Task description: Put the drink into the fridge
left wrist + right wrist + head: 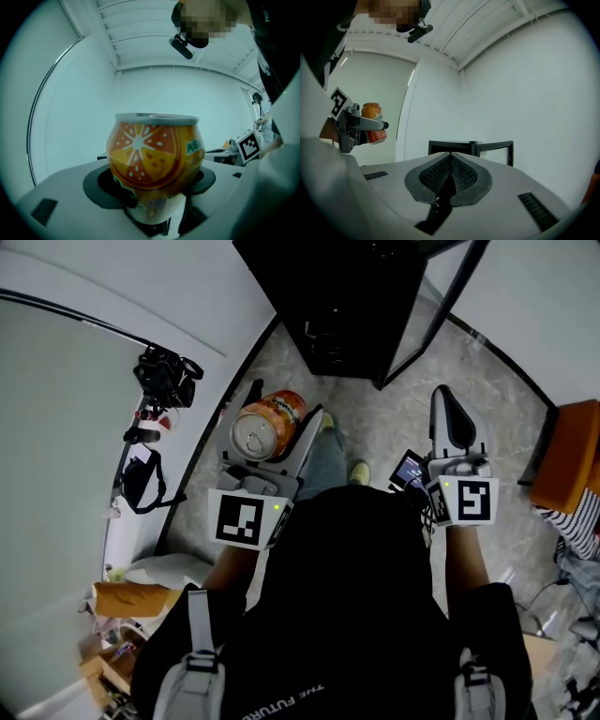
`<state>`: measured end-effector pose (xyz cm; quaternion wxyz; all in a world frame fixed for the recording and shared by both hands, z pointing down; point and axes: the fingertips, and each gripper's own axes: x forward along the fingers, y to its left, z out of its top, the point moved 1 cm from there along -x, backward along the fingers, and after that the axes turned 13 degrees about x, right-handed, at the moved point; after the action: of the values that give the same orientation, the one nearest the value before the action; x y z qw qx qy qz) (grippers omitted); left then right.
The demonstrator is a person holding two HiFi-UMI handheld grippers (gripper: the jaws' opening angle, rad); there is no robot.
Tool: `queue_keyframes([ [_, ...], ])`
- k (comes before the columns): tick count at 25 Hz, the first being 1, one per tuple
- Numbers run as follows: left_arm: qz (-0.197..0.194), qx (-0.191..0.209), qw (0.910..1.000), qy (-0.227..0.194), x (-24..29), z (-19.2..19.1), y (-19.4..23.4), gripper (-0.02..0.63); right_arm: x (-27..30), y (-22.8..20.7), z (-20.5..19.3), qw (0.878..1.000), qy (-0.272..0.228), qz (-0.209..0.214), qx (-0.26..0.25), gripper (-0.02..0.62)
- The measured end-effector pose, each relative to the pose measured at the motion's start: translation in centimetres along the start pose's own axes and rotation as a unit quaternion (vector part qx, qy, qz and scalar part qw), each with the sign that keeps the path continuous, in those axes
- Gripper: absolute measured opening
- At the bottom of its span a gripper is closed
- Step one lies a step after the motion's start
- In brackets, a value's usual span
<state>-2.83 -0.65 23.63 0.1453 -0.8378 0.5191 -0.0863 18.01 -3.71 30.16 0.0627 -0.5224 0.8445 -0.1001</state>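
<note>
Though silver-topped — orange-slice-printed can (152, 159)

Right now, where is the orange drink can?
Head view, left of centre: the orange can is clamped in the left tongs, held up short of the black fridge ahead.

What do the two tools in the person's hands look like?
Both the left tool and the right tool have pale grey bodies with dark pads. Each carries a white cube with black square markers. The person wears a black top.
</note>
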Motion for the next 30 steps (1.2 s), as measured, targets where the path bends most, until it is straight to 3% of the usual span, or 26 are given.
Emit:
queue_keyframes([
  [2, -0.002, 0.002, 0.9998, -0.017, 0.2, 0.6, -0.2, 0.344, -0.1, -0.2, 0.0, 1.000, 0.002, -0.006, -0.001, 0.017],
  [6, -0.007, 0.002, 0.9999, 0.010, 0.1, 0.1, -0.4, 0.344, -0.1, -0.1, 0.2, 1.000, -0.003, -0.004, -0.002, 0.017],
  [10, -0.009, 0.006, 0.9996, -0.024, 0.2, 1.1, -0.5, 0.344, -0.1, -0.1, 0.3, 1.000, -0.004, 0.000, -0.005, 0.017],
  [15, -0.007, -0.008, 0.9998, 0.015, 0.3, -0.2, -0.7, 0.344, 0.2, -0.4, 0.0, 1.000, 0.001, 0.001, -0.003, 0.017],
  [30, 0.000, -0.018, 0.9995, 0.027, 2.7, -2.7, 2.6, 0.344, 4.9, -0.3, -0.4, 1.000, 0.016, -0.001, 0.003, 0.017],
])
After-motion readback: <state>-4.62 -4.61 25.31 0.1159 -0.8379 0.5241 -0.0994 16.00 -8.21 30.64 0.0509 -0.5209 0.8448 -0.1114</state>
